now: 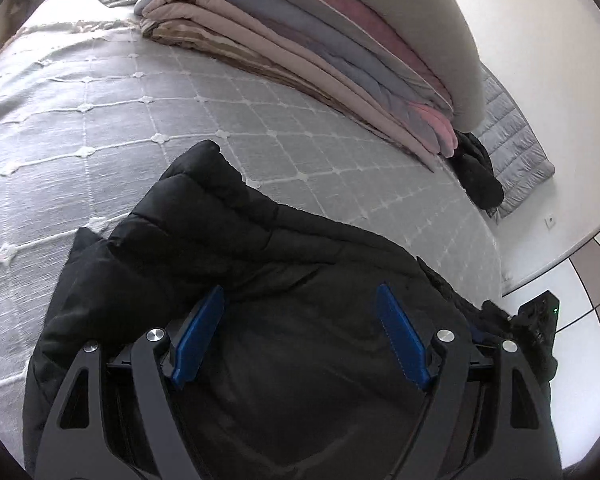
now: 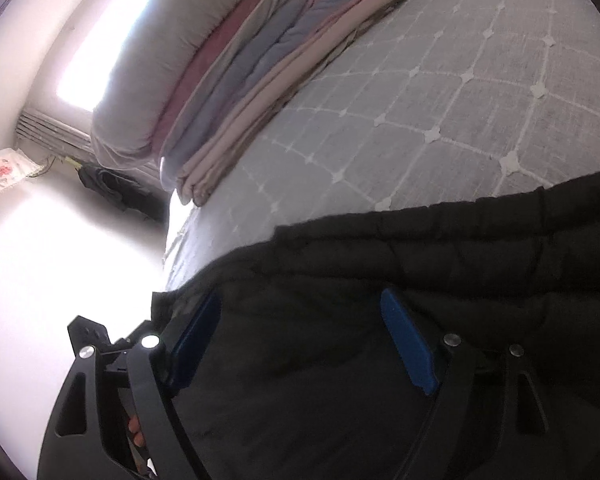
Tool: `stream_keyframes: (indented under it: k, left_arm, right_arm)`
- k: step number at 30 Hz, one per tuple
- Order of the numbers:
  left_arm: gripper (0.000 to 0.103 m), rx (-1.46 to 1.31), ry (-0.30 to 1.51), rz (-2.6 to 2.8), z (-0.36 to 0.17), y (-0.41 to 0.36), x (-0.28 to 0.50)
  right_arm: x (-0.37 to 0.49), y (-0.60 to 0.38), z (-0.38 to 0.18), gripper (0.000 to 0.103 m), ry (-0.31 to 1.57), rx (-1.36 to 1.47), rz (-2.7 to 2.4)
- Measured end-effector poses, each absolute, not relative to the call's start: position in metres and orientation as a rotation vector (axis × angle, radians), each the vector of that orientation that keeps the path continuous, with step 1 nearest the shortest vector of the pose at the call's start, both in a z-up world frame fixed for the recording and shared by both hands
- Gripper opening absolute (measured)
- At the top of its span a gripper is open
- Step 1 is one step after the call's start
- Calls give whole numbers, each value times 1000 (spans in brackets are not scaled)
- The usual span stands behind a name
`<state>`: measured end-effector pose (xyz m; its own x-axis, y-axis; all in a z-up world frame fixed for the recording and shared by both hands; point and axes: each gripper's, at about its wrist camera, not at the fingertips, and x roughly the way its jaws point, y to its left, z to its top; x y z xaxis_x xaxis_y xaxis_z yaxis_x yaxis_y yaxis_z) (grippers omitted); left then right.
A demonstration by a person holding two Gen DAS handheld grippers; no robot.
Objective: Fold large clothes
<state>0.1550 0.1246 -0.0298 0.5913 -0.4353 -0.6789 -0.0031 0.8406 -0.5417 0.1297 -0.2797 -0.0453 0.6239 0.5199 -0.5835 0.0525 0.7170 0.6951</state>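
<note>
Two handheld grippers hang over a black puffer jacket (image 1: 284, 264) spread on a bed, each seen from its own wrist camera. Nearest the lens, the left gripper (image 1: 300, 334) stands with its blue pads (image 1: 198, 340) spread wide, the dark quilted fabric lying beneath and between them with nothing clenched. The right gripper (image 2: 304, 340) is likewise released, its blue pads (image 2: 410, 344) apart over the same jacket, no cloth pinched between them; fingertips of the person's hand (image 2: 134, 430) show through its frame. The jacket lies at the near edge of the bed, one padded part reaching out across the cover toward the middle. Beyond it stretches the grey bedspread (image 1: 148, 120), stitched in a white diamond grid. Farther back, along the far side of the bed, sits a stack of folded blankets (image 1: 300, 52) in beige, blue-grey and pink, topped by a thick pale one. Just past the stack's end, a dark garment (image 1: 478, 172) lies bunched, beside a grey quilted mat (image 1: 516, 148) against the white wall.
</note>
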Motion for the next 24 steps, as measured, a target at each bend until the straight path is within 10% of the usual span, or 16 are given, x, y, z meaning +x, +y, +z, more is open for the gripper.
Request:
stream_keyframes:
  k: [24]
  left_arm:
    - [75, -257, 885, -156, -12, 93, 132]
  right_arm:
    - [11, -371, 12, 90, 556, 680, 2]
